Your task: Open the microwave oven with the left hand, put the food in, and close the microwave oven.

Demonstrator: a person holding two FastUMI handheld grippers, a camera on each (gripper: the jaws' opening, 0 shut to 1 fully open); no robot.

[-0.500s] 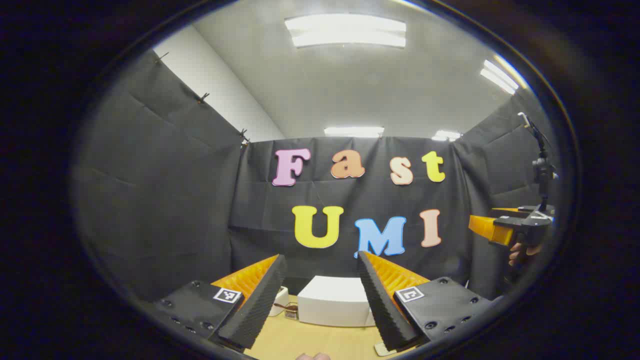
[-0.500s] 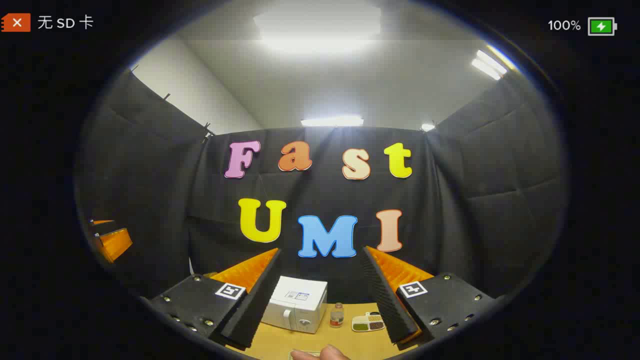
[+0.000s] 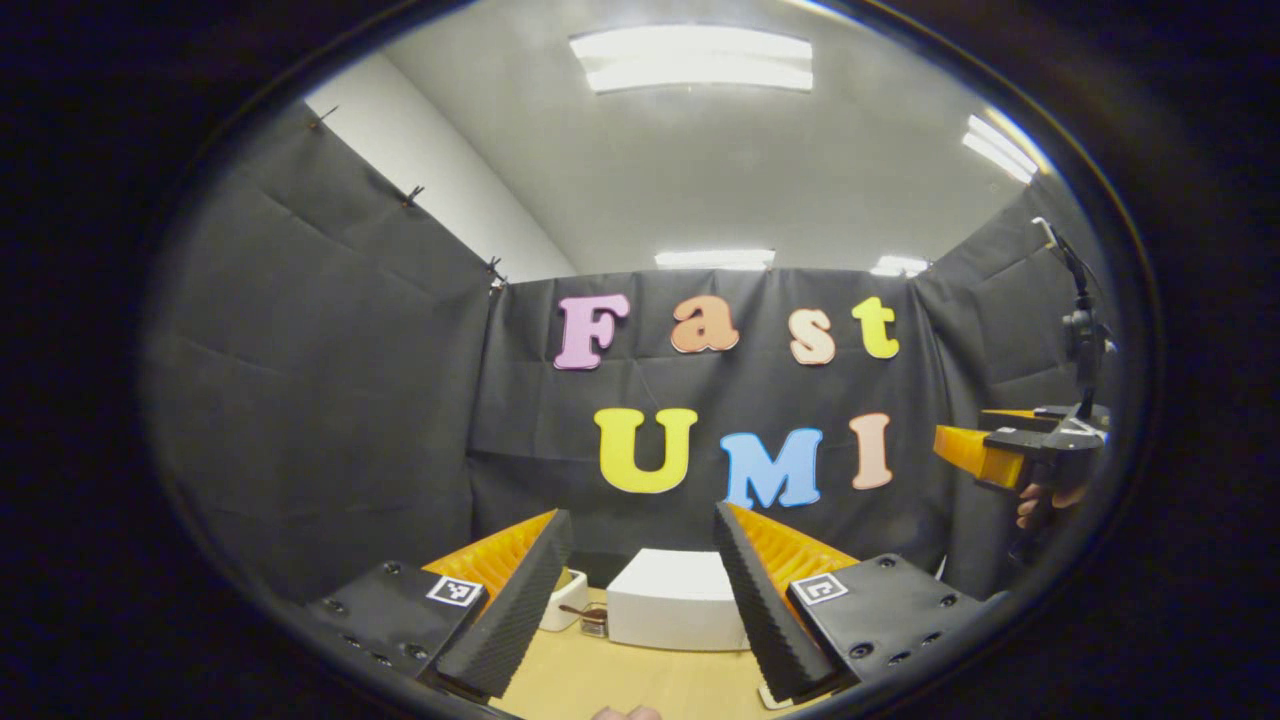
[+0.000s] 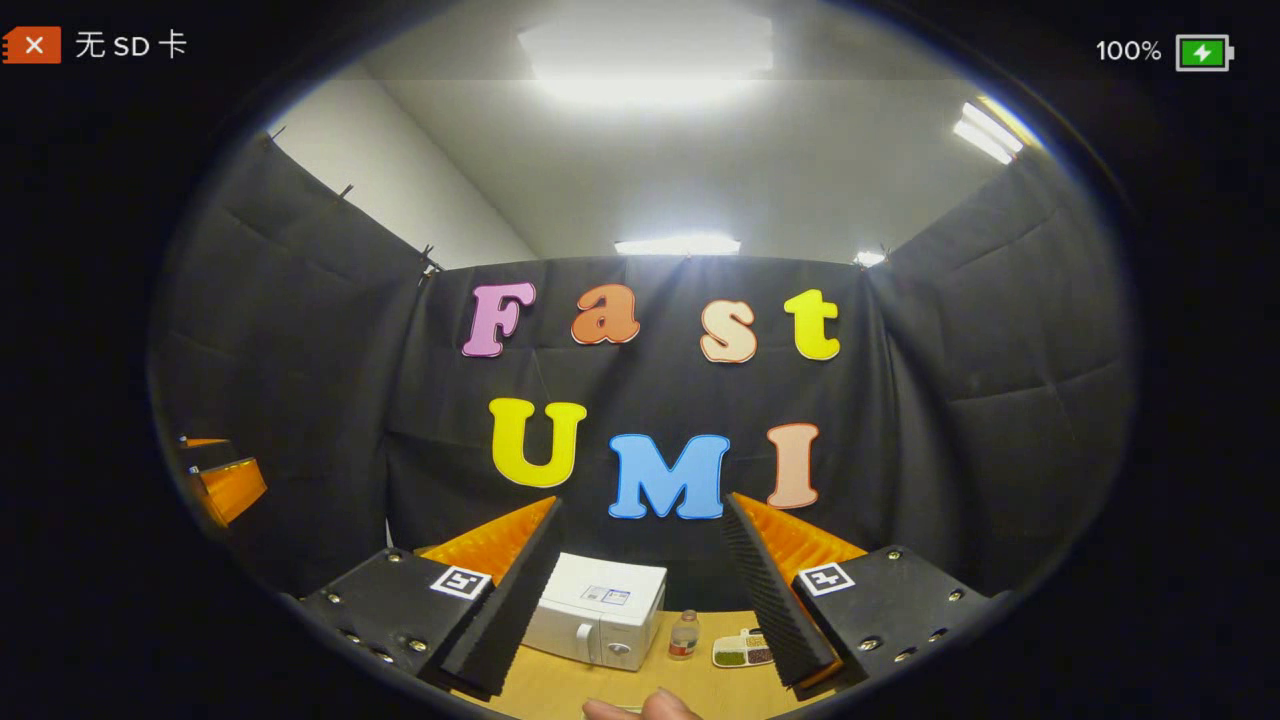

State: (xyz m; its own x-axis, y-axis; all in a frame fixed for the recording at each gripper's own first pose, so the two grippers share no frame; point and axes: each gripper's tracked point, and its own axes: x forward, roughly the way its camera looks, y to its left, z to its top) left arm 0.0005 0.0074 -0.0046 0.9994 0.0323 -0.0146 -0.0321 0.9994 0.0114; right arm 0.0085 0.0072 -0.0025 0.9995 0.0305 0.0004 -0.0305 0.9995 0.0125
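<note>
Both grippers are up high, looking across the booth, nothing held.

Left gripper [image 3: 632,590]: jaws wide apart, empty. Between my fingers in the left gripper view I see the white microwave oven [image 3: 678,612] sitting on the wooden surface [image 3: 640,680], its plain white side toward me. Just left of it there's a small white container [image 3: 566,598] and a small jar [image 3: 594,622], partly hidden by my left finger, so I can't tell more.

At the right edge of that view I see the right gripper [image 3: 962,450] held in the air by a hand [image 3: 1040,502], well apart from the microwave oven. A black stand [image 3: 1082,330] rises behind it.

Right gripper, own view [image 4: 640,595]: jaws wide apart too, empty. Here the microwave oven [image 4: 600,620] shows its front, door closed, handle and knob facing me, a label on top. To its right on the surface [image 4: 560,690] there's a small bottle [image 4: 684,636], upright, then a divided plate of food [image 4: 740,648] near it, not touching. The plate is partly behind my right finger.

A fingertip [image 4: 650,706] pokes in at the bottom edge of the right gripper view. The left gripper [image 4: 225,485] shows at the far left there, in the air.
</note>
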